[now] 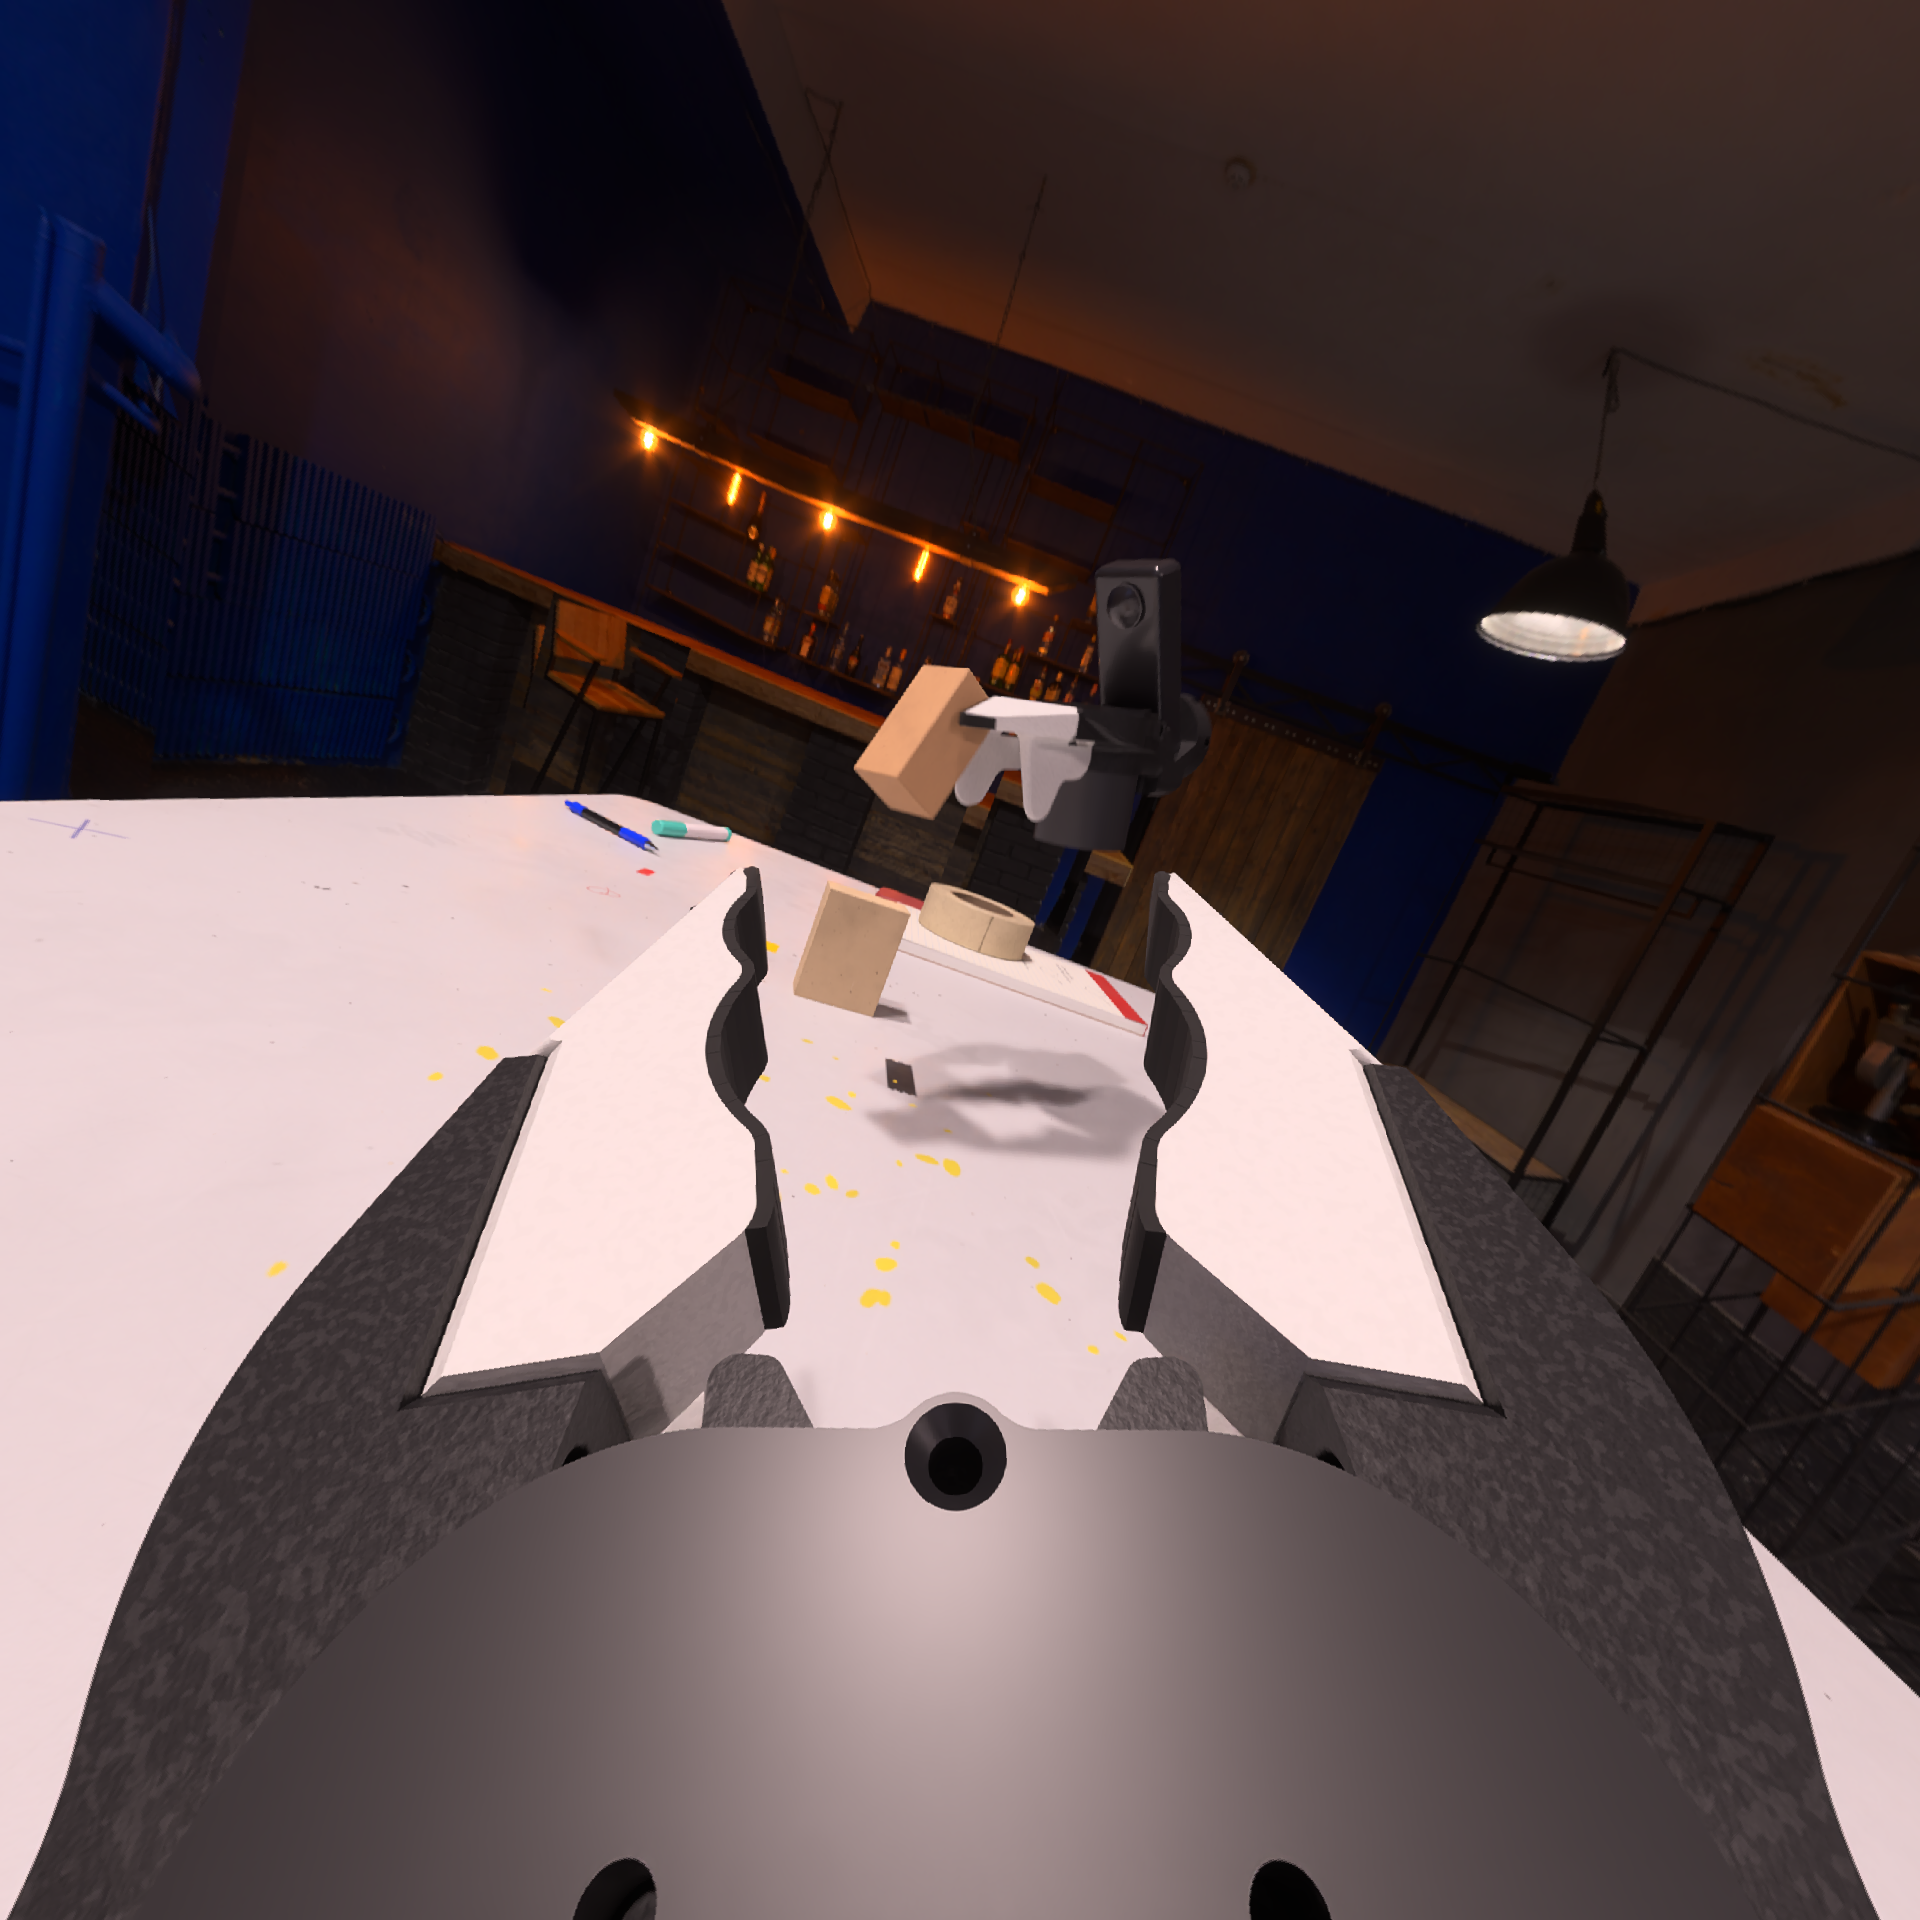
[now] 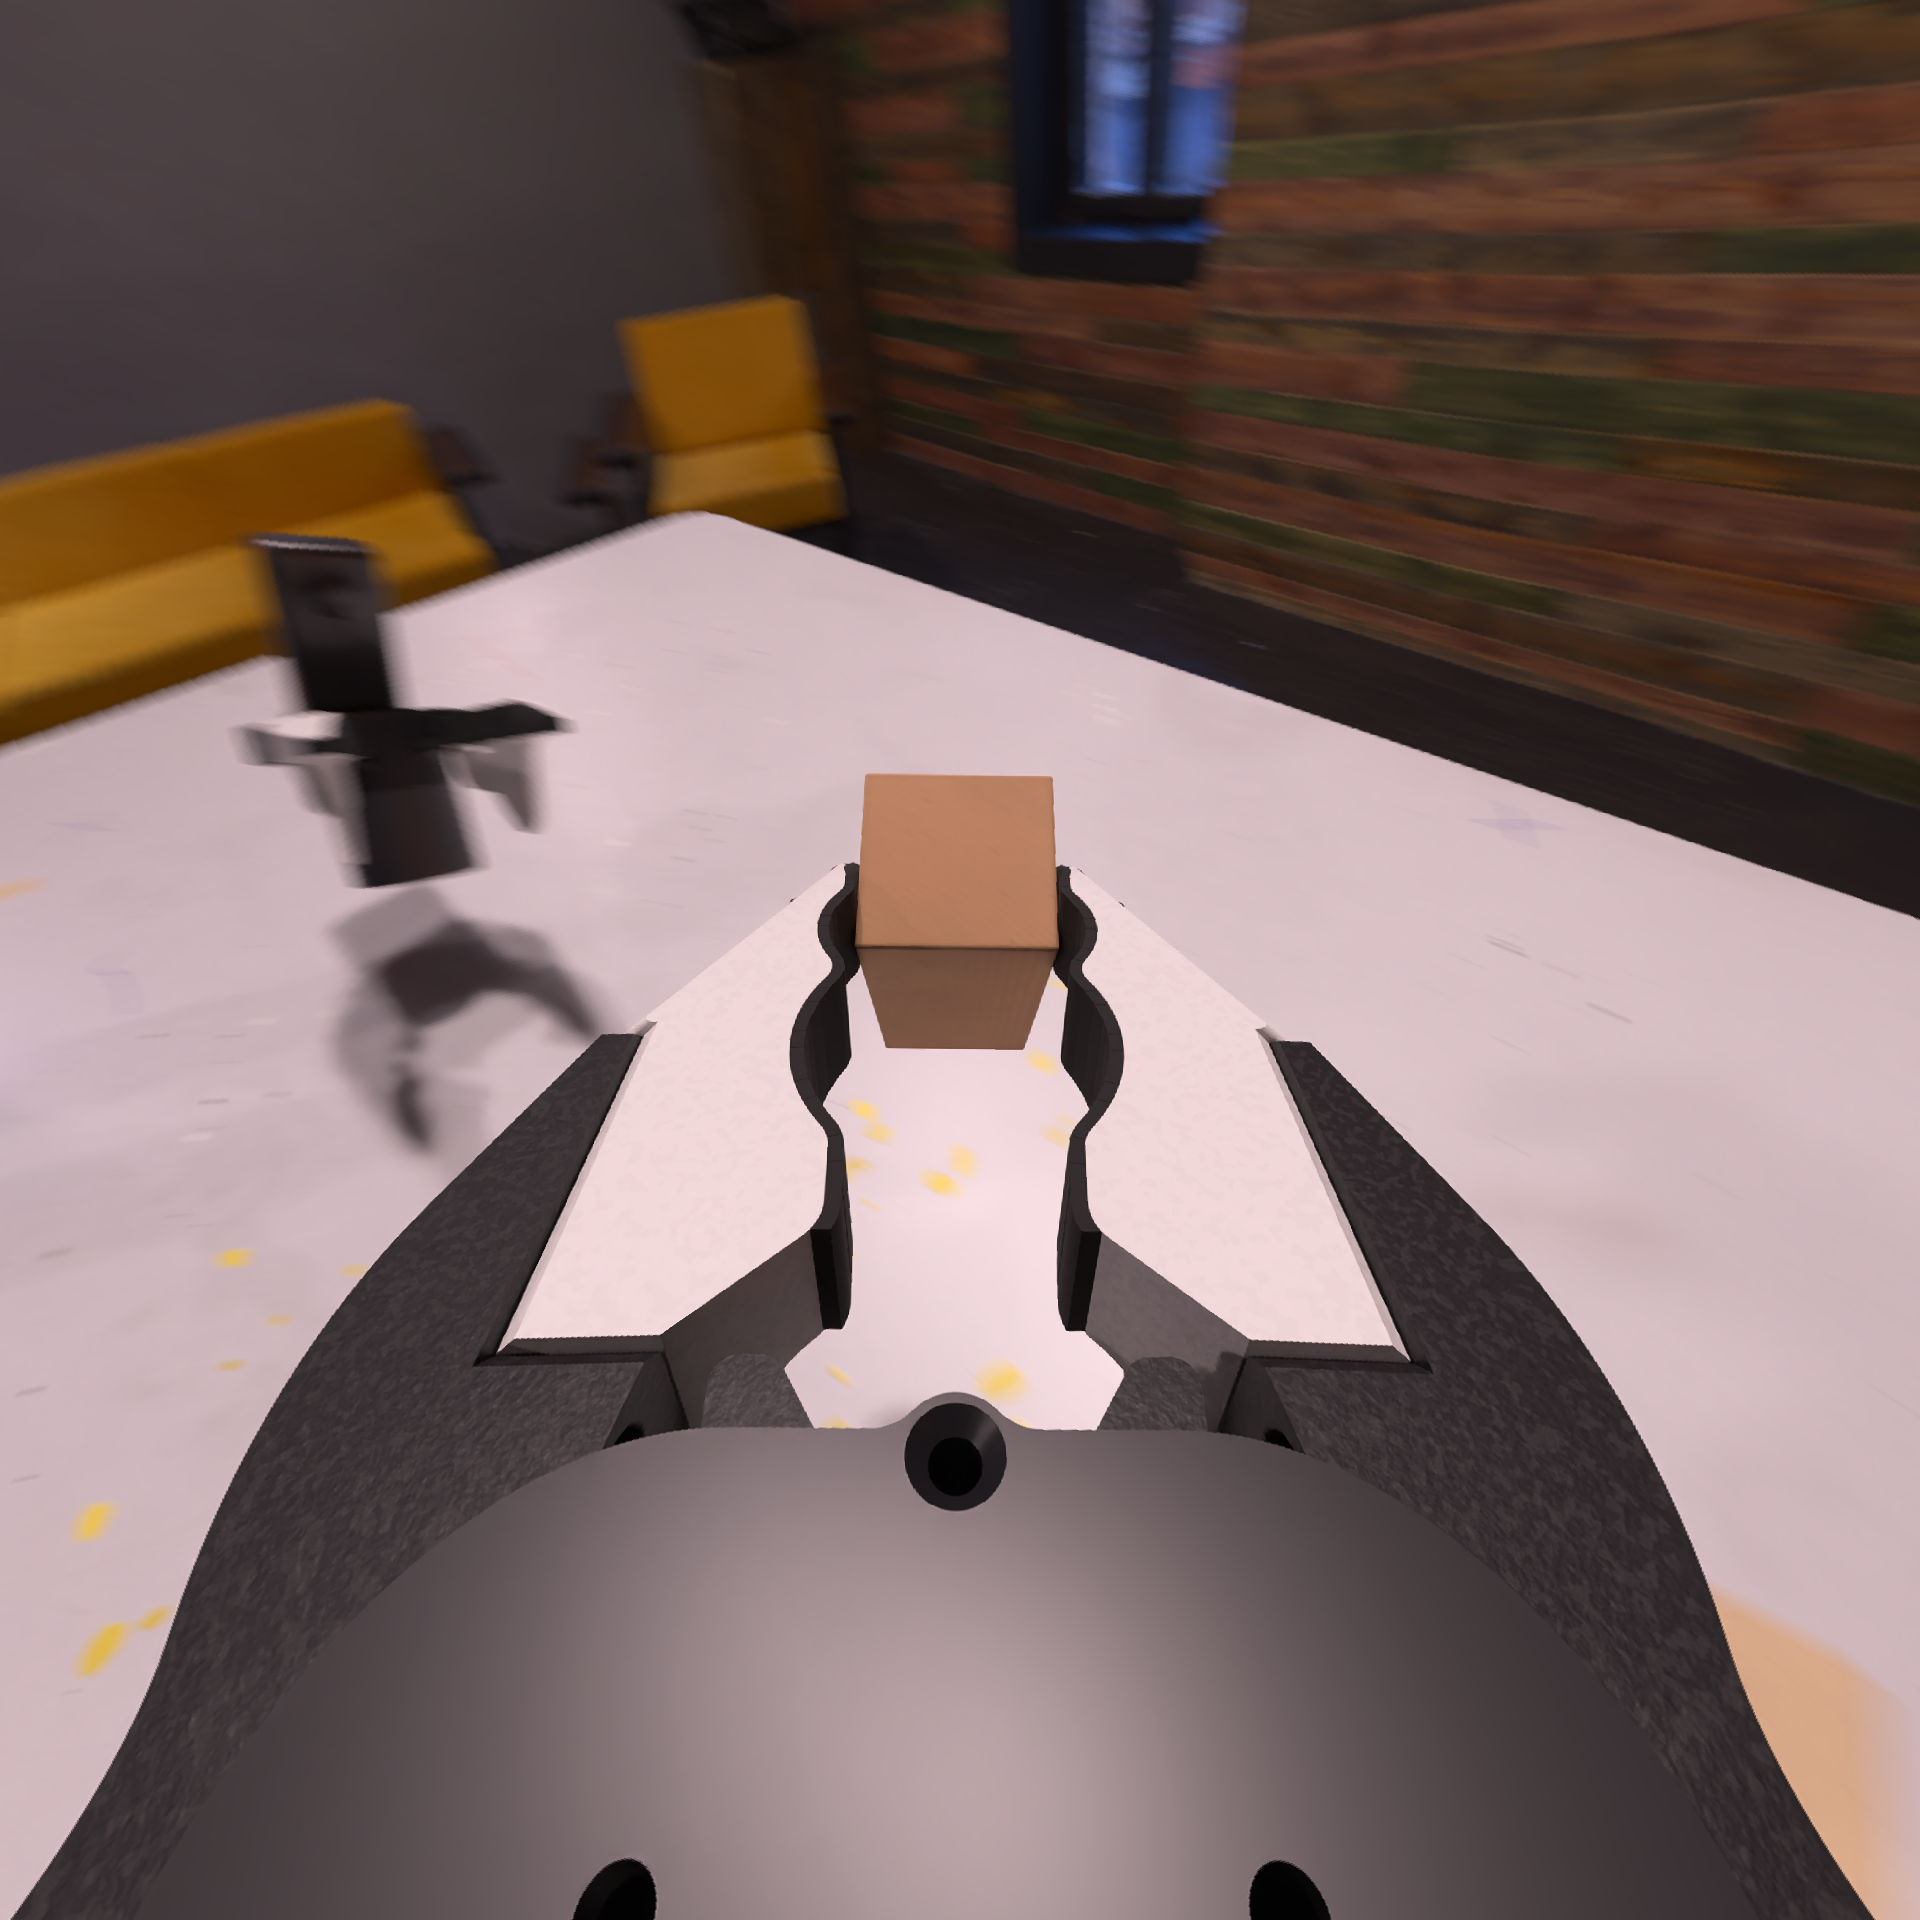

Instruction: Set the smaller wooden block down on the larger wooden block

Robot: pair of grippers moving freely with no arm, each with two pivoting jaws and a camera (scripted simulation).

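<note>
My right gripper [image 2: 956, 883] is shut on the smaller wooden block [image 2: 954, 914], a tan block pinched at the fingertips. In the left wrist view the right gripper [image 1: 964, 755] holds this block [image 1: 920, 743] in the air, tilted, above and behind the larger wooden block [image 1: 847, 961]. The larger block is pale and stands on the white table [image 1: 312, 1039], seen past my left fingertips. My left gripper [image 1: 956, 904] is open and empty, low over the table. It shows blurred at the left of the right wrist view [image 2: 416, 821].
A tape roll [image 1: 977, 920] lies on a white notebook with a red stripe [image 1: 1049, 982] just behind the larger block. A blue pen [image 1: 608, 826] and a teal-capped marker [image 1: 691, 831] lie at the far edge. A small dark piece [image 1: 902, 1075] lies on the table. The table's edge runs along the right.
</note>
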